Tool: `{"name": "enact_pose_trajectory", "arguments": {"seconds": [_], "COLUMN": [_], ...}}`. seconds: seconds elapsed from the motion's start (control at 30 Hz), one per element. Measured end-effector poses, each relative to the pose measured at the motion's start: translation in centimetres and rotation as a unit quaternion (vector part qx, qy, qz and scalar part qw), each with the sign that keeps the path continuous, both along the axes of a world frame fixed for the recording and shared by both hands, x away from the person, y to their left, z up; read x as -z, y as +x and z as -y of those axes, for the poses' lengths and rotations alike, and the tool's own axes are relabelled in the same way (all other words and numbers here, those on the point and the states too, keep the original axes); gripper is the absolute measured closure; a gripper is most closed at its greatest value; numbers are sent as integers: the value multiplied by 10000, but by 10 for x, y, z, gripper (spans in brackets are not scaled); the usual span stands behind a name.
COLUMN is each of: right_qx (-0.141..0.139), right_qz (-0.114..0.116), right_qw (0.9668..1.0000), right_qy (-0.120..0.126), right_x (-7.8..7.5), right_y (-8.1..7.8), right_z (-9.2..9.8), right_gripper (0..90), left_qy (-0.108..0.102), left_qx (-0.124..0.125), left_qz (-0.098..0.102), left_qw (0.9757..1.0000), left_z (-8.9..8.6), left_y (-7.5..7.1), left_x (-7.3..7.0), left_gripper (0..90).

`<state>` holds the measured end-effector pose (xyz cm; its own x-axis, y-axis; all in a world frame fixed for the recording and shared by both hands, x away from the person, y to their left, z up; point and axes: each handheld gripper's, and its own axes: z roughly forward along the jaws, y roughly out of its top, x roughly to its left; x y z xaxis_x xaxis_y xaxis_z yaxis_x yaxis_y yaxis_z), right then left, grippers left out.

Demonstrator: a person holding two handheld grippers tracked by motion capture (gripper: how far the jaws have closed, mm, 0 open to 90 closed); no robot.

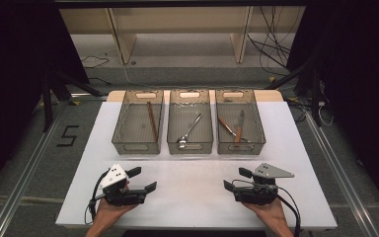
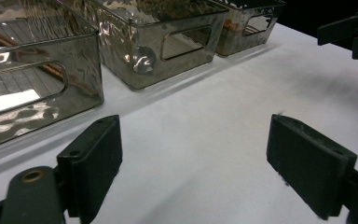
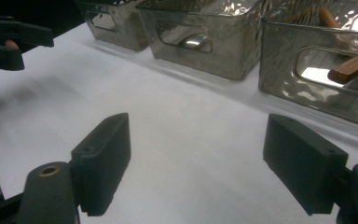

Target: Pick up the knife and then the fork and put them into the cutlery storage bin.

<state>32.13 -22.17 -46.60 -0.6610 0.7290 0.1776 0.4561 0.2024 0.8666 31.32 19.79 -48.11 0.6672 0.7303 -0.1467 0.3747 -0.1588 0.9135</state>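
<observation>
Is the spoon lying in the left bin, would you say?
No, the spoon lies in the middle bin; the left bin holds a wooden stick.

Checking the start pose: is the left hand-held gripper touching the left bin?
Apart. The high view shows bare white table between the left hand-held gripper and the left bin.

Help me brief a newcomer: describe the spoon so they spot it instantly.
On the white table stand three smoky bins in a row. The spoon lies in the middle bin, alone. It is all metal, whereas the neighbouring bins hold wooden or wooden-handled pieces.
</observation>
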Motion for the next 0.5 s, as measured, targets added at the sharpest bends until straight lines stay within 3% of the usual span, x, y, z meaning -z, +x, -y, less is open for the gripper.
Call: {"name": "enact_pose_trajectory", "arguments": {"seconds": [0.5], "right_qx": [10], "right_qz": [7], "right_qw": [10000], "right_qy": [-2], "right_x": [0], "right_y": [0], "right_z": [1], "right_gripper": [238], "left_qy": [11], "left_qx": [8], "left_qz": [0], "left_qw": [10000], "left_z": [0], "left_y": [0], "left_x": [0], "left_gripper": [179]}}
